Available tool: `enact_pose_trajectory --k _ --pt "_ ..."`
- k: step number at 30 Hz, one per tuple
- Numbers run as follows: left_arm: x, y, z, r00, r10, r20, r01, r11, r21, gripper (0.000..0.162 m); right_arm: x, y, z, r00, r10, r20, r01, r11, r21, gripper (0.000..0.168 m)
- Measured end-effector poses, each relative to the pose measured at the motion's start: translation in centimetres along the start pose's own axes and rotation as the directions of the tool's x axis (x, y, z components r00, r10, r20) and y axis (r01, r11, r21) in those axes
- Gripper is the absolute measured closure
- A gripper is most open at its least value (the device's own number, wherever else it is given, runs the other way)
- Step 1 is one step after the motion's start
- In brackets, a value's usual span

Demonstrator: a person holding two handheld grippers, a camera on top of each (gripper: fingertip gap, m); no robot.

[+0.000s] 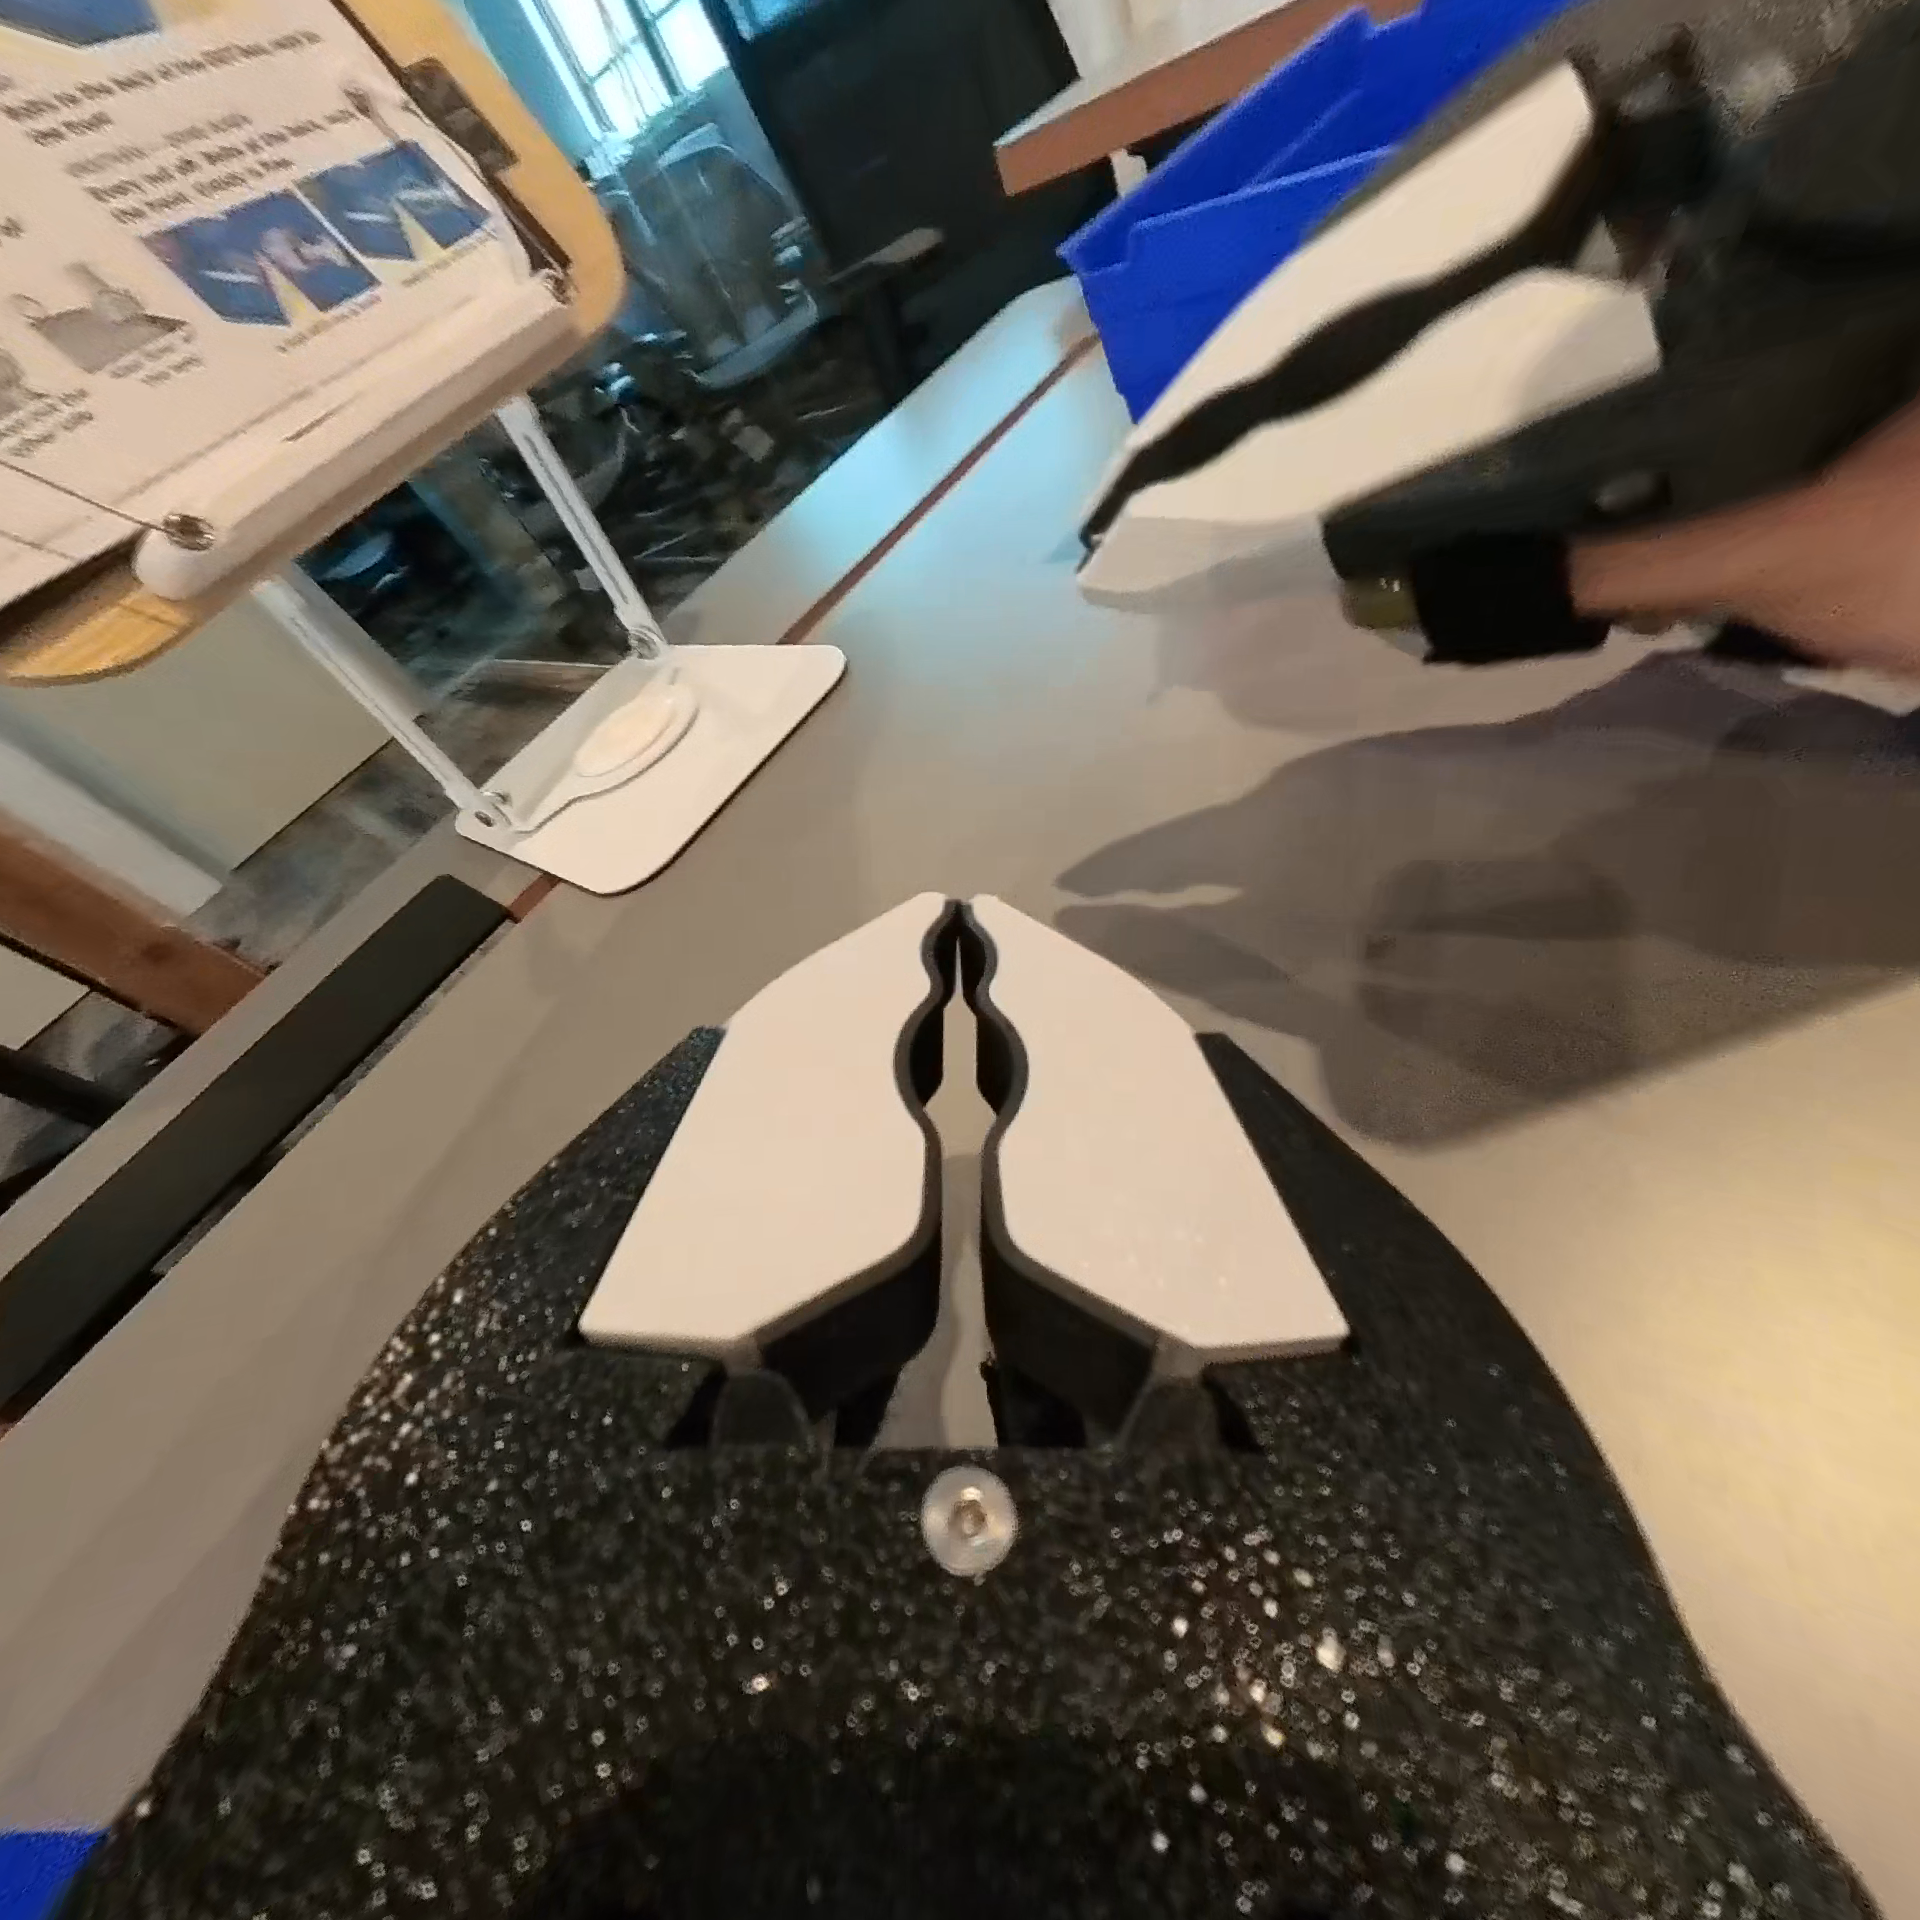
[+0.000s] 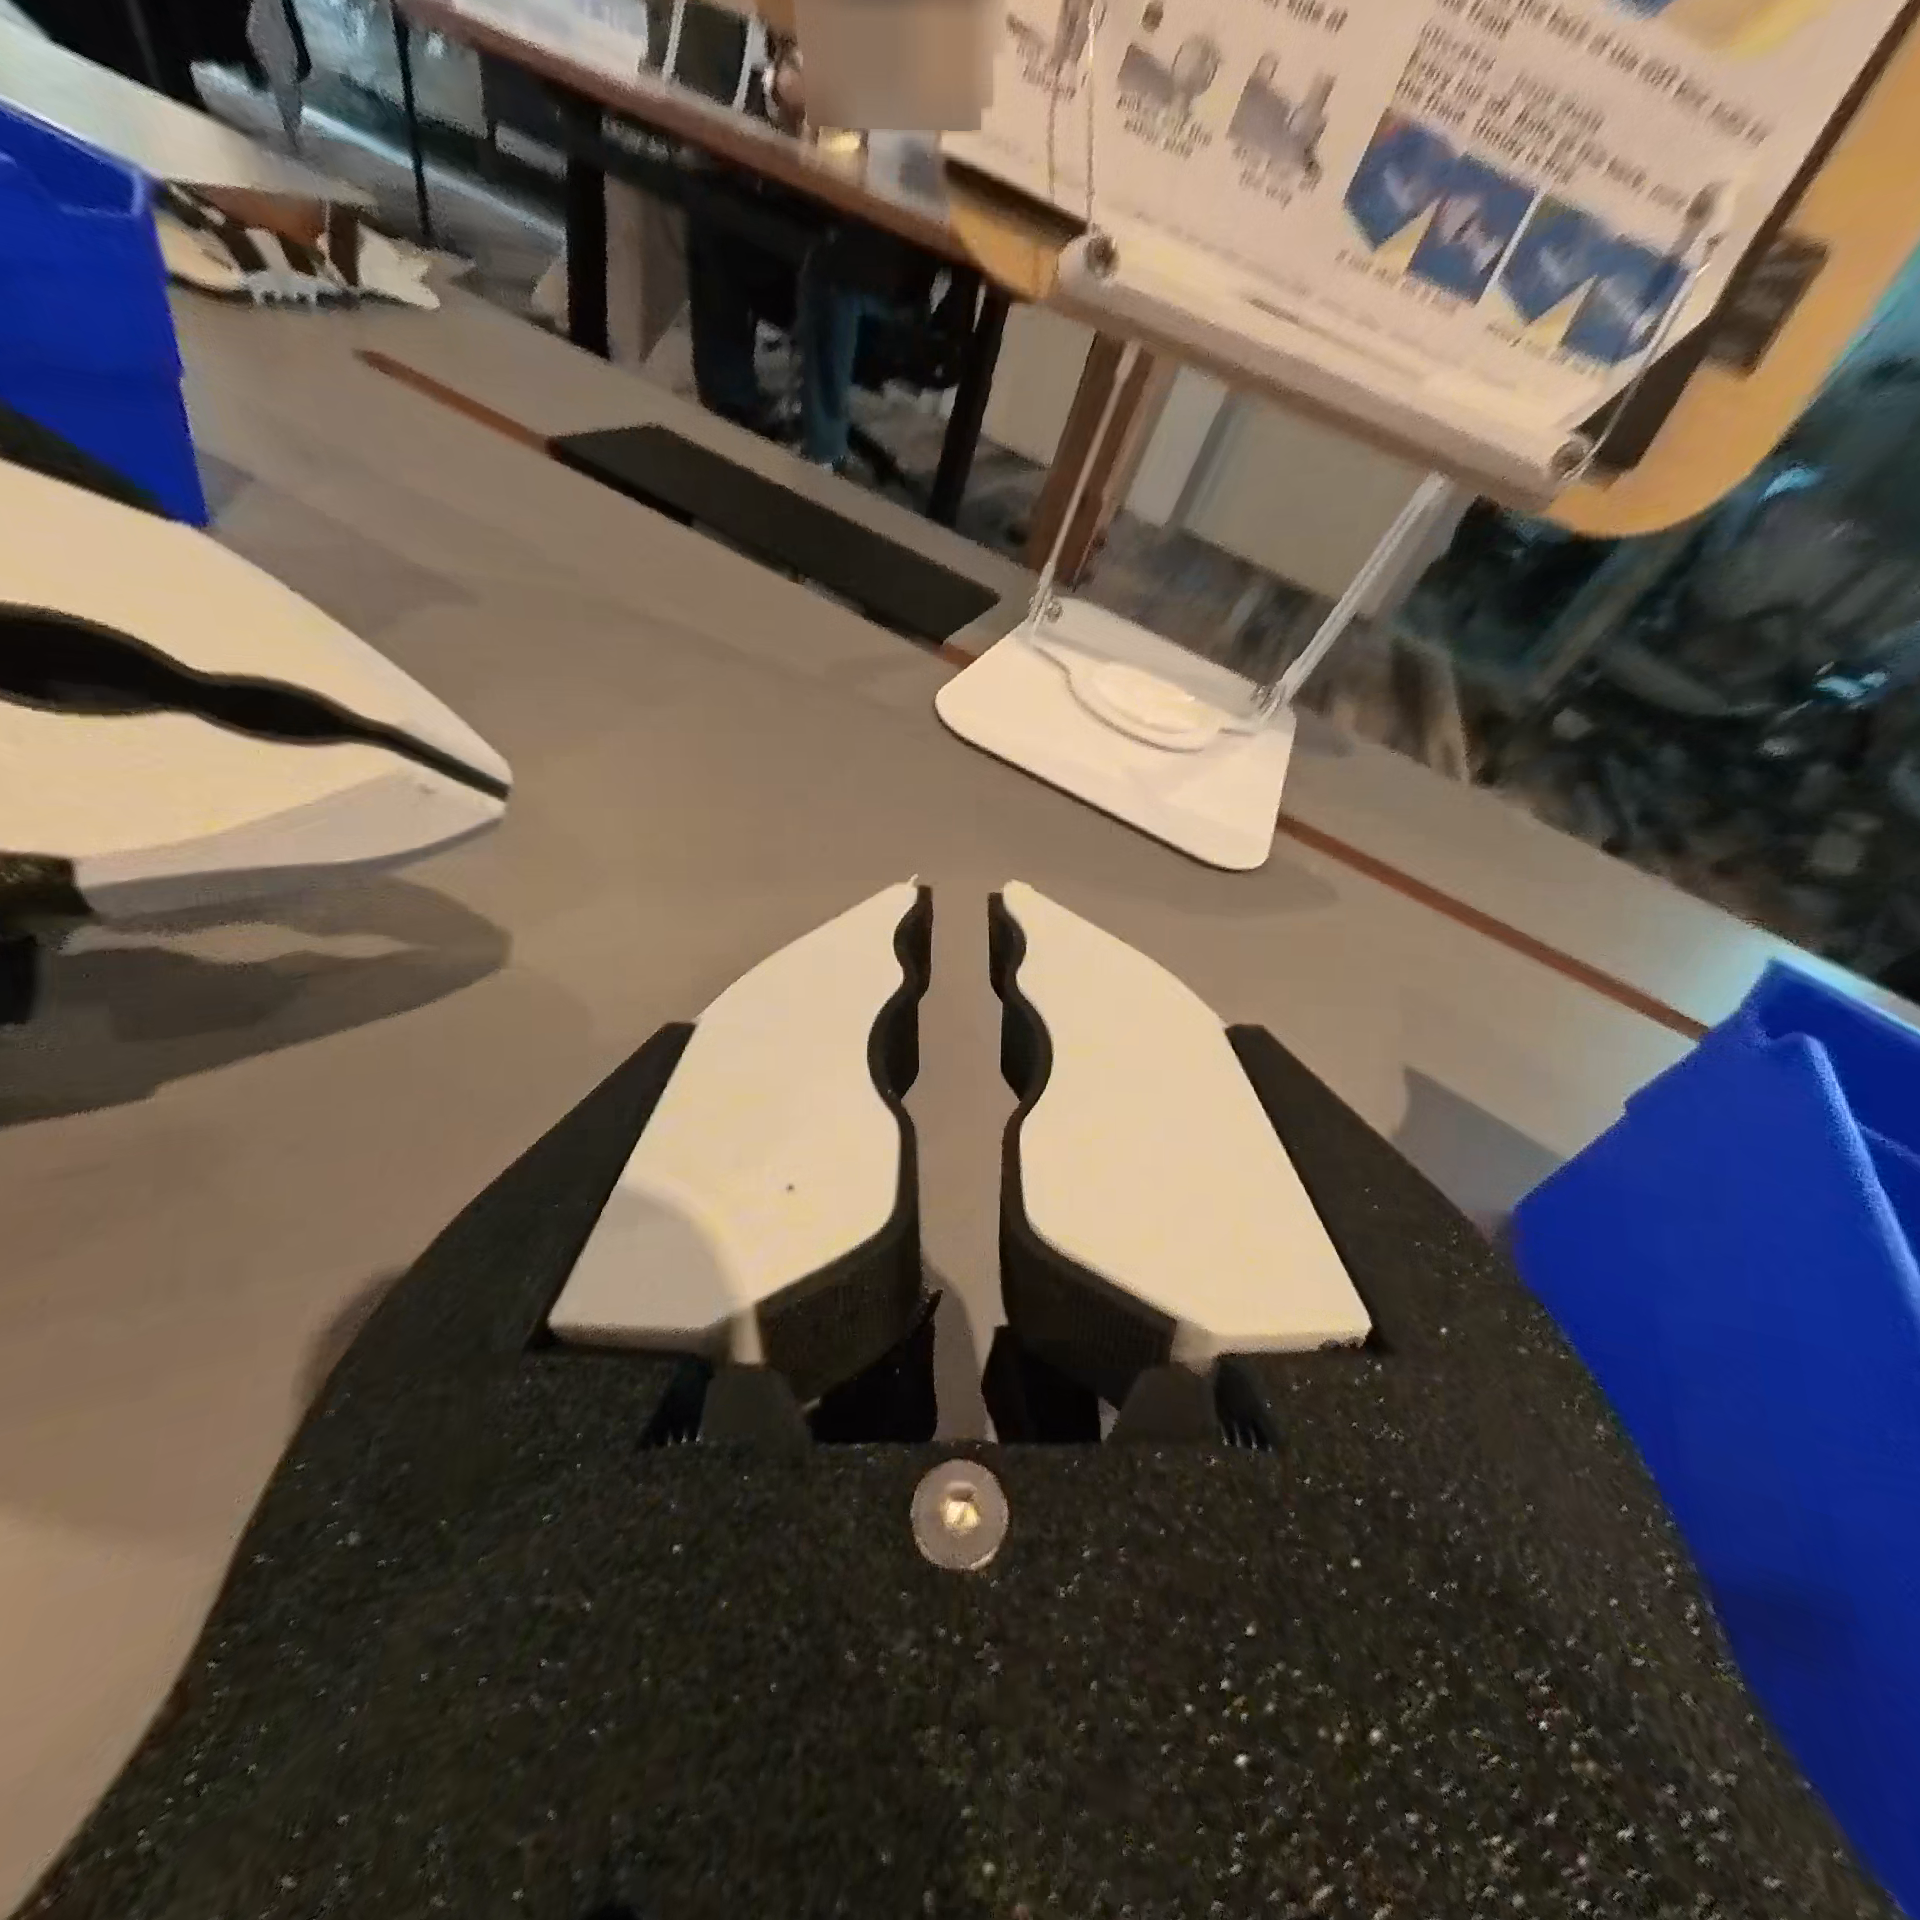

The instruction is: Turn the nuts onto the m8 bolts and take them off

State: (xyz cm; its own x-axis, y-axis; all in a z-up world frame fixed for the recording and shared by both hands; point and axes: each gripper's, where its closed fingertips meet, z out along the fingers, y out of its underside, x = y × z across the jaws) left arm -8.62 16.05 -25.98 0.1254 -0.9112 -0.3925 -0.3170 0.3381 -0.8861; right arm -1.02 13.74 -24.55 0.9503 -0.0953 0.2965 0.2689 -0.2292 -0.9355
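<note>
No nuts or bolts show in either view. My left gripper (image 1: 956,914) is shut with its white fingertips touching and nothing between them, low over the grey table (image 1: 935,727). It also shows at the left of the right wrist view (image 2: 499,784). My right gripper (image 2: 958,894) stands open by a narrow gap and holds nothing. It also shows at the upper right of the left wrist view (image 1: 1091,535), held by a hand (image 1: 1766,561) above the table. The two grippers point roughly toward each other.
A white document stand (image 1: 665,748) with an instruction sheet (image 1: 208,260) stands at the table's far edge, also in the right wrist view (image 2: 1132,738). Blue bins sit nearby (image 1: 1195,260), (image 2: 1714,1351), (image 2: 83,312). A black strip (image 2: 769,530) lies along the table edge. One gripper's finger ends stand about 9 centimeters off the other's.
</note>
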Motion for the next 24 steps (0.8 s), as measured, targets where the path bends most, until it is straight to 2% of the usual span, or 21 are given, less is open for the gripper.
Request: enact_pose_trajectory --k 2,3,5,11,14,17,18,20,22,24 --pt "0.1 -0.3 -0.1 1.0 0.004 -0.006 -0.004 1.0 0.016 0.162 -0.6 0.2 0.0 1.0 0.002 0.015 -0.002 0.999 0.041 0.158" --pt "0.6 -0.4 -0.3 0.999 0.018 -0.044 -0.016 0.999 0.029 0.162 -1.3 0.3 -0.1 0.998 -0.015 0.054 0.011 0.997 0.074 0.158" --pt "1.6 -0.7 -0.6 0.993 0.027 -0.116 -0.022 0.999 0.043 0.162 -1.2 0.2 -0.2 0.998 -0.058 0.026 0.055 0.993 0.106 0.157" --pt "-0.2 -2.3 -2.2 0.998 0.005 -0.055 -0.002 0.998 0.057 0.162 -0.8 -0.3 -0.7 0.997 -0.071 0.002 0.07 0.983 0.167 0.156" --pt "-0.3 -6.2 -5.5 0.994 -0.043 -0.102 0.047 0.998 0.037 0.142 -0.8 -0.4 -0.7 0.998 -0.068 0.007 0.066 0.983 0.172 0.157" --pt "-2.6 -8.2 -9.9 0.993 -0.086 0.082 0.082 0.995 0.051 0.121 -0.8 -0.4 -0.8 0.998 -0.06 0.016 0.056 0.982 0.179 0.157" --pt "-3.5 -7.8 -11.2 0.986 -0.089 0.144 0.086 0.996 0.023 0.113 -0.9 -0.4 -0.8 0.998 -0.059 0.019 0.055 0.982 0.18 0.157" --pt "-6.3 -5.0 -13.3 0.957 -0.09 0.277 0.132 0.982 -0.137 0.097 -1.0 -0.4 -0.8 0.998 -0.065 0.026 0.059 0.982 0.18 0.158" --pt "-9.0 -1.1 -15.3 0.916 -0.123 0.382 0.252 0.917 -0.309 0.07 -1.2 -0.5 -0.7 0.997 -0.072 0.036 0.064 0.981 0.183 0.158" --pt "-9.3 1.2 -16.1 0.908 -0.248 0.338 0.365 0.864 -0.348 0.064 -1.4 -0.5 -0.7 0.996 -0.075 0.04 0.066 0.981 0.184 0.158"
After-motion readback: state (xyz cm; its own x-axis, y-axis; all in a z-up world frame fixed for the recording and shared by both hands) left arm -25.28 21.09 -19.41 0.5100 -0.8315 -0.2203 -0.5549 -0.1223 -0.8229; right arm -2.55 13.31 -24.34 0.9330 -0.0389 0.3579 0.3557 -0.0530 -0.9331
